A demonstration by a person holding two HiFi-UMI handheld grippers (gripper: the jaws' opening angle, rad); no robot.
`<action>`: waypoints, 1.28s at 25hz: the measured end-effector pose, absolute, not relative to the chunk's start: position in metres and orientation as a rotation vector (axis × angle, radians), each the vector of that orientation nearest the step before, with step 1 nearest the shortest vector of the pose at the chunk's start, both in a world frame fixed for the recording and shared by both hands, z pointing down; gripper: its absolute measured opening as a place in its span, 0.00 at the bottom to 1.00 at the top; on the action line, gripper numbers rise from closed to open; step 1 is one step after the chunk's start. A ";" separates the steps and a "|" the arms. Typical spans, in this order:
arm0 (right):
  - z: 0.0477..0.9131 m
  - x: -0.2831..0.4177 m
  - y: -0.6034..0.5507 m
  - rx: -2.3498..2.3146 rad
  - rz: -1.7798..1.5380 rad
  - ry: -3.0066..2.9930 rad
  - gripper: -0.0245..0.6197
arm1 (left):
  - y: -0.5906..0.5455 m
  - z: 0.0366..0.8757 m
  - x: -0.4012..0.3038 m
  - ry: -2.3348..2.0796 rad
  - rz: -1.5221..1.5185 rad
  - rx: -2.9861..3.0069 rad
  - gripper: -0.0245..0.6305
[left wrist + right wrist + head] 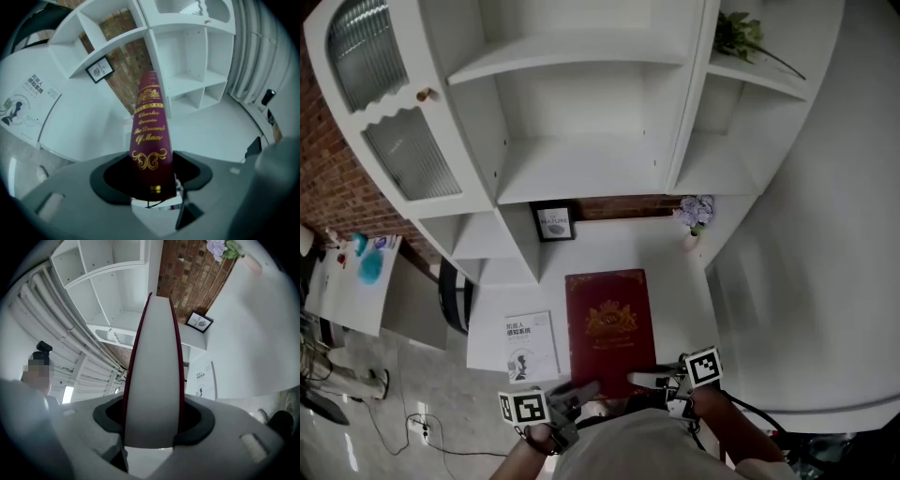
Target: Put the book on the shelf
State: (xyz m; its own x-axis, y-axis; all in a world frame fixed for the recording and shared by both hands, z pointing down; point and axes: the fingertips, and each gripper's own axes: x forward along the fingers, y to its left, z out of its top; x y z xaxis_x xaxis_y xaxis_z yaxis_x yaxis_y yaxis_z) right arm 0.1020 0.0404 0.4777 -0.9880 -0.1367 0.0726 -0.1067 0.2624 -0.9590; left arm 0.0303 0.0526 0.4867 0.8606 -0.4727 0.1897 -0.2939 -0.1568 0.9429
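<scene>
Shelving: a white shelf unit [581,112] fills the upper part of the head view, with open compartments in the centre and at right. At its left is a cabinet door [398,112] with ribbed glass panels and a small round knob [423,95]. A green plant [741,33] sits on an upper right shelf.

Work surface: a white desk top [609,246] lies below the shelves. At its back edge a framed picture [554,223] stands against a strip of brick wall [623,206], and a vase of purple flowers [695,212] stands at the back right. A white booklet [530,345] lies flat on the left part of the desk, just beside the book and apart from it.

Task item: the dark red book [609,319] is over the middle of the desk, gold-stamped cover facing up, below every shelf compartment.

Grippers: the left gripper [581,389] is clamped on the book's near left corner; in its own view the spine [150,140] with gold lettering fills the gap between both jaws. The right gripper [649,380] is clamped on the near right corner; in its own view the white page edge [152,380] sits between both jaws.

Room: more brick wall shows at far left. A sheet with teal blotches [366,267] lies on a low surface at left. A cable [422,431] runs across the pale floor [412,375].
</scene>
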 end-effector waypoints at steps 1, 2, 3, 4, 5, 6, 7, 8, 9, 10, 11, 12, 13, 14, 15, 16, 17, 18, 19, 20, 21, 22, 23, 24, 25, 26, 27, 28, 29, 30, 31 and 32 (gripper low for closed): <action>0.474 0.105 0.040 -0.241 -1.878 2.469 0.44 | 0.051 0.482 0.033 -0.586 -0.179 1.763 0.48; 0.469 0.108 0.039 -0.244 -1.877 2.462 0.44 | 0.048 0.477 0.036 -0.585 -0.187 1.770 0.48; 0.465 0.112 0.037 -0.246 -1.876 2.455 0.44 | 0.045 0.471 0.039 -0.584 -0.196 1.777 0.48; 0.460 0.116 0.034 -0.246 -1.872 2.448 0.44 | 0.041 0.465 0.043 -0.583 -0.206 1.784 0.48; 0.455 0.120 0.031 -0.245 -1.867 2.441 0.44 | 0.037 0.460 0.047 -0.582 -0.216 1.791 0.48; 0.450 0.124 0.028 -0.244 -1.862 2.437 0.44 | 0.033 0.455 0.051 -0.584 -0.224 1.796 0.47; 0.446 0.129 0.024 -0.244 -1.857 2.435 0.44 | 0.029 0.450 0.056 -0.587 -0.232 1.799 0.47; 0.440 0.134 0.020 -0.243 -1.852 2.434 0.44 | 0.025 0.445 0.060 -0.591 -0.239 1.801 0.47; 0.435 0.138 0.016 -0.242 -1.848 2.436 0.44 | 0.021 0.440 0.064 -0.594 -0.248 1.802 0.47; 0.429 0.143 0.012 -0.242 -1.846 2.442 0.44 | 0.018 0.436 0.069 -0.594 -0.258 1.800 0.47; 0.424 0.149 0.008 -0.244 -1.844 2.452 0.44 | 0.015 0.431 0.074 -0.596 -0.264 1.798 0.47; 0.418 0.154 0.004 -0.244 -1.843 2.465 0.44 | 0.011 0.426 0.078 -0.602 -0.262 1.798 0.47; 0.413 0.158 0.000 -0.238 -1.840 2.478 0.44 | 0.008 0.422 0.082 -0.609 -0.258 1.797 0.47; 0.406 0.162 -0.004 -0.227 -1.837 2.488 0.44 | 0.005 0.417 0.086 -0.617 -0.257 1.794 0.47; 0.400 0.164 -0.007 -0.213 -1.836 2.496 0.44 | 0.002 0.412 0.088 -0.624 -0.261 1.790 0.47; 0.395 0.167 -0.010 -0.200 -1.838 2.502 0.44 | 0.000 0.406 0.091 -0.629 -0.271 1.786 0.47; 0.390 0.169 -0.014 -0.189 -1.840 2.509 0.44 | -0.003 0.399 0.094 -0.632 -0.285 1.786 0.47; 0.385 0.172 -0.018 -0.180 -1.842 2.517 0.44 | -0.006 0.393 0.096 -0.637 -0.299 1.786 0.47; 0.381 0.174 -0.022 -0.174 -1.846 2.523 0.44 | -0.010 0.387 0.097 -0.646 -0.312 1.785 0.47; 0.377 0.175 -0.027 -0.168 -1.850 2.528 0.44 | -0.013 0.383 0.096 -0.661 -0.322 1.783 0.47; 0.373 0.175 -0.032 -0.158 -1.851 2.535 0.44 | -0.017 0.380 0.095 -0.678 -0.330 1.782 0.47; 0.370 0.175 -0.037 -0.146 -1.849 2.545 0.44 | -0.022 0.377 0.094 -0.692 -0.340 1.784 0.47; 0.367 0.174 -0.042 -0.134 -1.848 2.556 0.44 | -0.026 0.373 0.092 -0.702 -0.353 1.790 0.47; 0.366 0.173 -0.046 -0.123 -1.851 2.564 0.44 | -0.030 0.370 0.091 -0.709 -0.367 1.795 0.46; 0.364 0.171 -0.051 -0.114 -1.856 2.566 0.44 | -0.034 0.367 0.090 -0.714 -0.379 1.795 0.46; 0.363 0.169 -0.055 -0.105 -1.863 2.564 0.44 | -0.037 0.366 0.087 -0.723 -0.387 1.784 0.46; 0.361 0.165 -0.058 -0.098 -1.870 2.558 0.44 | -0.040 0.366 0.083 -0.733 -0.391 1.764 0.46; 0.360 0.161 -0.062 -0.094 -1.876 2.552 0.44 | -0.042 0.365 0.079 -0.738 -0.395 1.747 0.46; 0.359 0.156 -0.065 -0.095 -1.881 2.549 0.44 | -0.046 0.363 0.074 -0.737 -0.400 1.743 0.46; 0.357 0.151 -0.069 -0.097 -1.881 2.548 0.44 | -0.050 0.361 0.069 -0.733 -0.403 1.749 0.46; 0.356 0.145 -0.074 -0.100 -1.877 2.550 0.44 | -0.055 0.358 0.064 -0.730 -0.405 1.761 0.46; 0.354 0.140 -0.081 -0.104 -1.869 2.550 0.44 | -0.062 0.355 0.057 -0.729 -0.407 1.773 0.46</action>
State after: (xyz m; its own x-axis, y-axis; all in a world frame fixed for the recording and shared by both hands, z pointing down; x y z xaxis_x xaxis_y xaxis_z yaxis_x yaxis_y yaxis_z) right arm 0.1396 -0.0807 0.3535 -0.9976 -0.0400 0.0563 -0.0657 0.2998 -0.9517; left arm 0.0575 -0.0616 0.3551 0.7498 -0.6561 0.0853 -0.2720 -0.1882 0.9437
